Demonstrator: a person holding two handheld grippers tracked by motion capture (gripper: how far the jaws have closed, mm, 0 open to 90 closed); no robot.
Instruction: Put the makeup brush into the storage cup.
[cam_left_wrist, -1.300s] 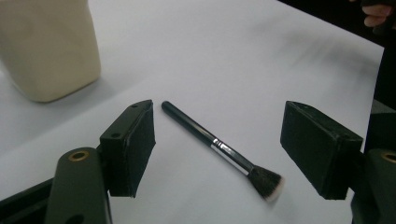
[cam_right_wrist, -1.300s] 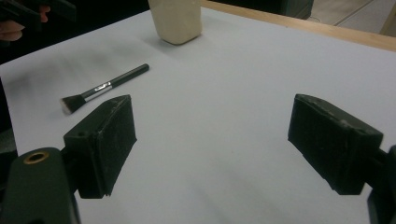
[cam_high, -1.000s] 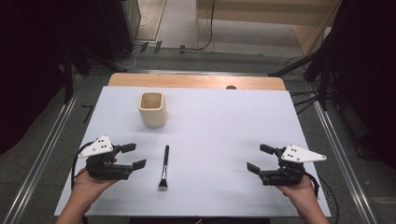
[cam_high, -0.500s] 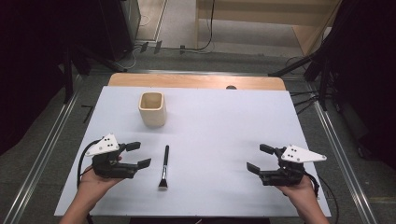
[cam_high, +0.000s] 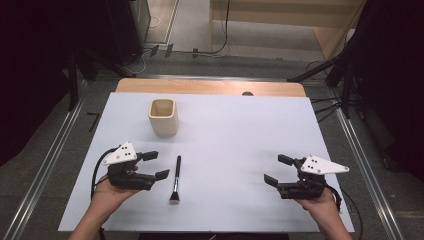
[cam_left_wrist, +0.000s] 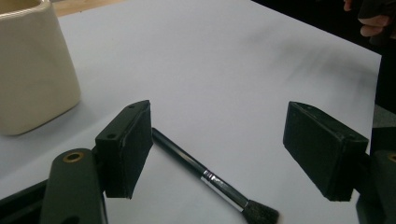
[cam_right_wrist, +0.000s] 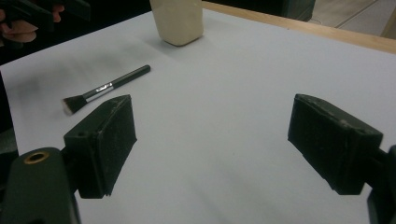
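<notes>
The left gripper (cam_high: 155, 164) hovered wide open and empty just beside the black brush (cam_high: 175, 178), which lay flat on the white surface (cam_high: 240, 135) near the cream cup (cam_high: 163, 116), while the right gripper (cam_high: 278, 169), equally open and empty, sat well apart.

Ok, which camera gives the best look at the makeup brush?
The left gripper view: the brush lies close, between the open fingers of the left gripper, so handle, metal ferrule and bristles are sharp. The high view shows it whole but small, beside that gripper. The right gripper view shows it whole but farther off.
</notes>
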